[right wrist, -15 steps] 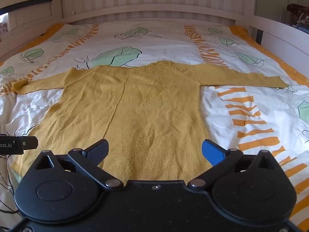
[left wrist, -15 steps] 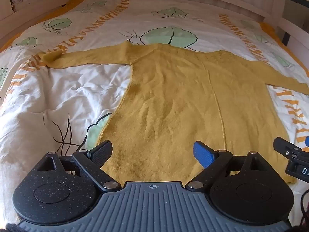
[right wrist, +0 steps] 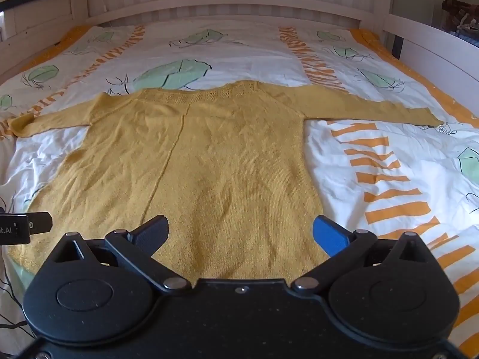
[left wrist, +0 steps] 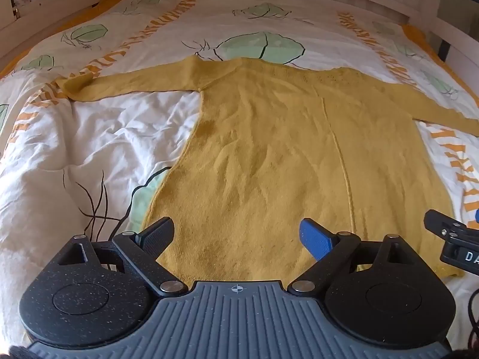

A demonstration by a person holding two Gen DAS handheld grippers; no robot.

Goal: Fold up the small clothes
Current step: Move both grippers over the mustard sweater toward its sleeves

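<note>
A mustard-yellow knitted sweater [left wrist: 284, 155] lies flat on the bed, hem toward me, both sleeves spread out sideways; it also shows in the right wrist view [right wrist: 209, 164]. My left gripper [left wrist: 236, 234] is open and empty, just above the left half of the hem. My right gripper [right wrist: 239, 232] is open and empty above the right half of the hem. Part of the right gripper shows at the right edge of the left wrist view [left wrist: 452, 239], and part of the left gripper shows at the left edge of the right wrist view [right wrist: 24, 227].
The sweater lies on a crumpled white duvet [left wrist: 89, 137] with green leaf and orange stripe prints [right wrist: 386, 173]. A wooden bed frame and headboard [right wrist: 227, 3] run around the far and side edges.
Both grippers have moved very slightly; the sweater lies as before and both stay open.
</note>
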